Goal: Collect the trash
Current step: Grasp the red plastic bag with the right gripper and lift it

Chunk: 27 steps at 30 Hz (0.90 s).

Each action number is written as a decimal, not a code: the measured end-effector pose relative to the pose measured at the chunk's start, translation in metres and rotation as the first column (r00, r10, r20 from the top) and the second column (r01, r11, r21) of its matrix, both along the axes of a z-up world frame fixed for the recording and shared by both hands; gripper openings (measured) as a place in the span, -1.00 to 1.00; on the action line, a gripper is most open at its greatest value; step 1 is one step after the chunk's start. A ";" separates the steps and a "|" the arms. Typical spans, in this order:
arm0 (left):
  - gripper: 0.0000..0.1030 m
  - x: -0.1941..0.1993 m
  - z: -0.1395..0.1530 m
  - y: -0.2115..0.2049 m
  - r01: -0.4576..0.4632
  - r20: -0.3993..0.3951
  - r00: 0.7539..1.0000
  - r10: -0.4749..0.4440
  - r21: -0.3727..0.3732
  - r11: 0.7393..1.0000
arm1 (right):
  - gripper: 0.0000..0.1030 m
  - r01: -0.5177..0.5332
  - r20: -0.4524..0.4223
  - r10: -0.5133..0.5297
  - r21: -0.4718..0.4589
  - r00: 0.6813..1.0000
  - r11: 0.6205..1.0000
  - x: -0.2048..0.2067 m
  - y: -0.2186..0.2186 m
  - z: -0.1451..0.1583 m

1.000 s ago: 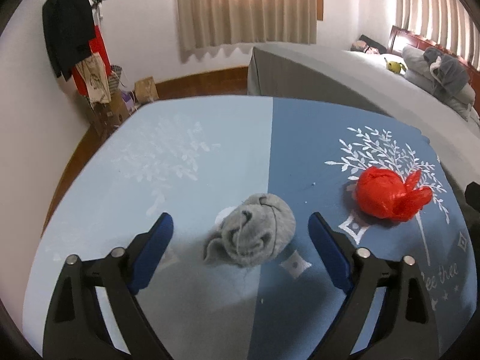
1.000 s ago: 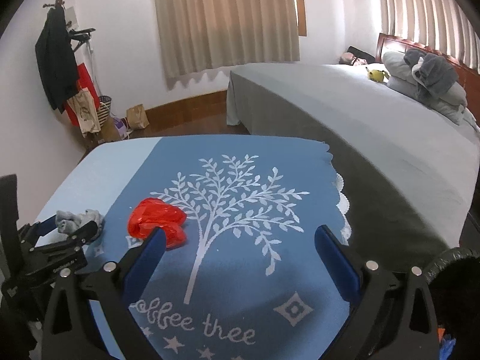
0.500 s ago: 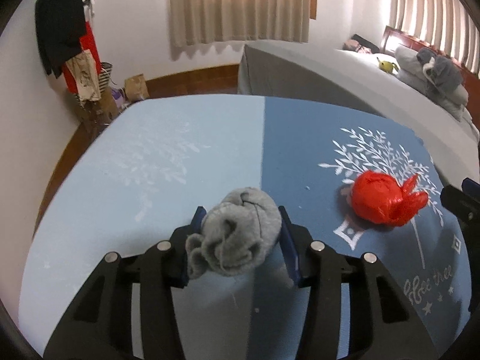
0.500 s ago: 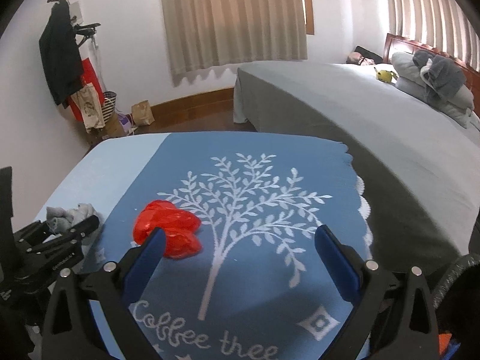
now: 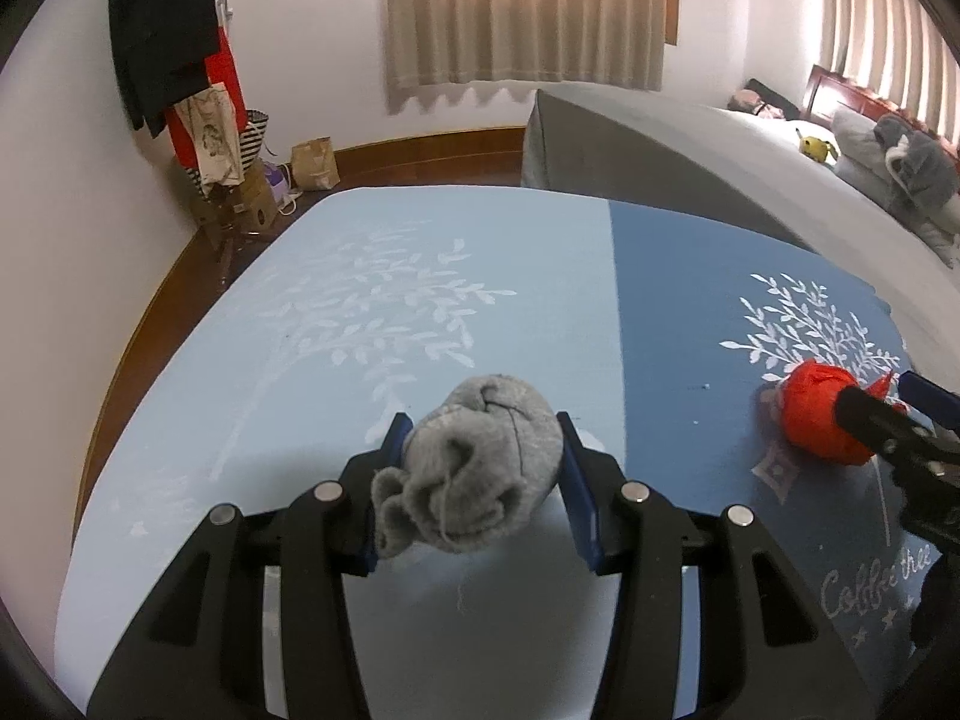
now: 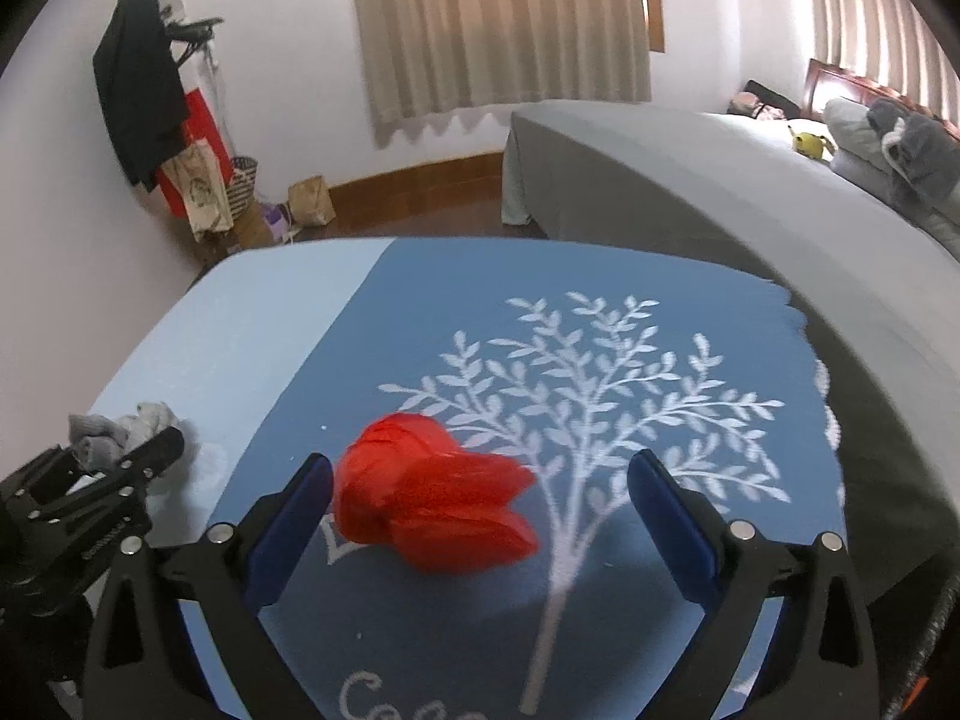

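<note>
My left gripper (image 5: 483, 480) is shut on a balled grey sock (image 5: 480, 474), held just above the light-blue half of the tablecloth (image 5: 390, 300). A crumpled red plastic bag (image 6: 426, 495) lies on the dark-blue half. My right gripper (image 6: 480, 516) is open, its blue fingers (image 6: 291, 522) on either side of the bag, the left one close to it. In the left wrist view the red bag (image 5: 810, 420) sits at the right with the right gripper (image 5: 894, 414) reaching over it. The grey sock (image 6: 120, 429) and left gripper (image 6: 129, 453) show at the left of the right wrist view.
A grey-covered bed (image 5: 720, 168) stands beyond the table's far and right edges. A coat rack with clothes and bags (image 5: 180, 60) stands at the far left wall, with a paper bag (image 5: 315, 165) on the floor. A black object (image 6: 942, 648) shows at the lower right.
My left gripper closed on the grey sock and lifted it slightly. My right gripper moved forward and left until its open fingers straddle the red bag.
</note>
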<state>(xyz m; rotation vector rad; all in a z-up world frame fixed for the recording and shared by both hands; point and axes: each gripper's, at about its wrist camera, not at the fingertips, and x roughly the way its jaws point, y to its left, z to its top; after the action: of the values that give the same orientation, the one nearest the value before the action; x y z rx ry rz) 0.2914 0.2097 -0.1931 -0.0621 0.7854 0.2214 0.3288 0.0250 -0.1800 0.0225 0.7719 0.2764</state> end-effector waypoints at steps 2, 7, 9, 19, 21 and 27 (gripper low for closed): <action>-0.11 0.000 0.000 0.002 -0.004 -0.002 1.000 0.004 0.000 1.000 | 0.71 -0.013 -0.015 0.013 -0.007 1.000 1.000 0.003 0.005 -0.004; -0.11 0.000 -0.002 0.005 -0.018 -0.005 1.000 0.018 -0.007 1.000 | 0.49 -0.049 -0.034 0.048 -0.002 0.998 0.999 0.003 0.014 -0.008; -0.11 -0.001 -0.003 0.006 -0.022 -0.005 1.000 0.022 -0.012 1.000 | 0.30 -0.074 -0.045 0.074 0.006 0.996 0.997 0.002 0.018 -0.009; -0.11 -0.005 0.001 0.005 -0.030 0.006 1.000 0.030 0.000 1.000 | -0.29 -0.136 -0.061 0.138 0.034 0.989 0.990 -0.008 0.020 -0.008; -0.11 -0.008 0.003 0.003 -0.025 0.012 1.000 0.025 0.012 1.000 | -0.29 -0.128 -0.053 0.130 0.038 0.990 0.991 -0.011 0.016 -0.005; -0.11 -0.017 0.010 -0.005 -0.012 0.025 1.000 0.012 0.020 1.000 | -0.29 -0.097 -0.044 0.100 0.060 0.994 0.993 -0.020 0.000 0.005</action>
<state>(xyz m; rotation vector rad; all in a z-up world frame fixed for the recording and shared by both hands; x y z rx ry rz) 0.2741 0.2045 -0.1834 -0.0509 0.7578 0.2394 0.3089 0.0245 -0.1746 0.0457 0.8124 0.3929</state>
